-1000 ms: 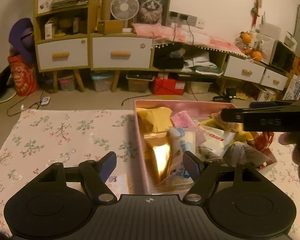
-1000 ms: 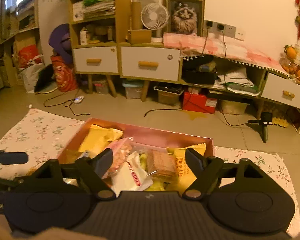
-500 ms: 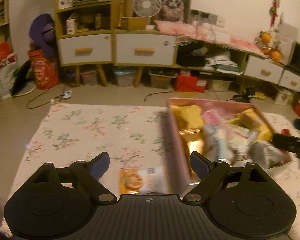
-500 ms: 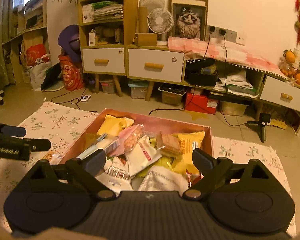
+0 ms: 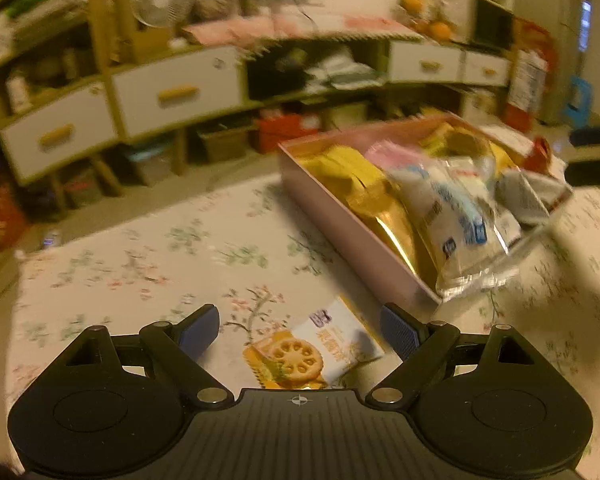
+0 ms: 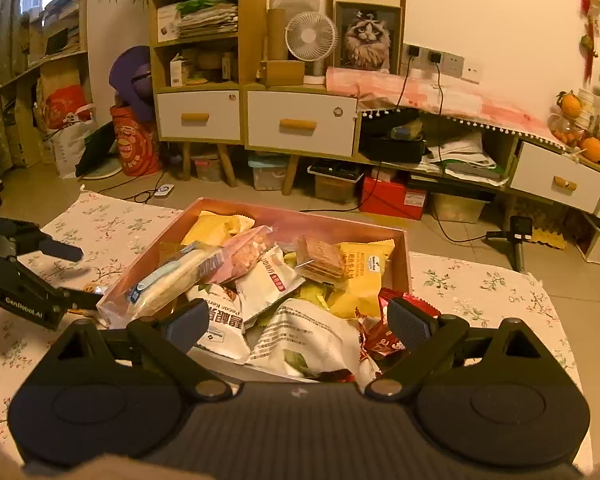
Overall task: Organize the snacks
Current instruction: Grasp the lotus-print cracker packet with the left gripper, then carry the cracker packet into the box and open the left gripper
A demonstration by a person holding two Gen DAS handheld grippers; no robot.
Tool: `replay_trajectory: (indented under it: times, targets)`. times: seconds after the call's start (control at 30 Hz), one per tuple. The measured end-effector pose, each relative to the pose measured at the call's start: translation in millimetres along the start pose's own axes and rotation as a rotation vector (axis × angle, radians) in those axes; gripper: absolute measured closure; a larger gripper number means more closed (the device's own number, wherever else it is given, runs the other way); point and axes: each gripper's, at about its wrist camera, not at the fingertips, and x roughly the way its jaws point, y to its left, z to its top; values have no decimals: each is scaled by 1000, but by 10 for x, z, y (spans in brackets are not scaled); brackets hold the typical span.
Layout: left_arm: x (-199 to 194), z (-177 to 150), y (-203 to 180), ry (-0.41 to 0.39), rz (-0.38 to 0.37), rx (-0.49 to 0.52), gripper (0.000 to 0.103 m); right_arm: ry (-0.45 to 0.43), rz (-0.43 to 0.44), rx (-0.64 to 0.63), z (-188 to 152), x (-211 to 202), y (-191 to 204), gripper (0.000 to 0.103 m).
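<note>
Yellow cracker packet | between open left gripper fingers | untouched

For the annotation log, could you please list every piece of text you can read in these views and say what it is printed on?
"GenRoboT.AI", roughly as it reads, on the left hand-held gripper seen from the right wrist view.
Chinese characters on the lotus-root snack packet on the tablecloth: too blurred to read.
Print on the yellow packet, the white pecan packet and the other wrappers in the pink box: too small or upside down to read reliably.
</note>
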Motion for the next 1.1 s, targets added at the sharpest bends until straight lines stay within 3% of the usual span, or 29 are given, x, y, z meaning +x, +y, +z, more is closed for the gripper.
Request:
replay_trajectory:
  times: [0.23, 0.47, 0.53, 0.83, 0.9, 0.93, 1.1]
  targets:
    - [205, -64, 2, 94, -118, 151, 14, -3, 15, -40, -58, 53, 112, 8]
    - [197, -75, -8, 126, -173, 170, 15, 18, 35, -84, -75, 111, 238, 9]
    - [165, -99, -40, 130, -162, 159, 16, 15, 36, -90, -66, 104, 262, 9]
    - [98, -81, -219, 122, -15, -10, 43, 13, 65, -120, -52, 75, 368, 9]
    - [97, -71, -254, 110, 5, -36, 60, 16, 76, -131, -50, 67, 384, 9]
    - [95, -66, -279, 108, 18, -44, 63, 20, 83, -138, -49, 62, 390, 9]
    - [76, -62, -396, 108, 79, -55, 67, 55, 118, -166, -36, 42, 397, 9]
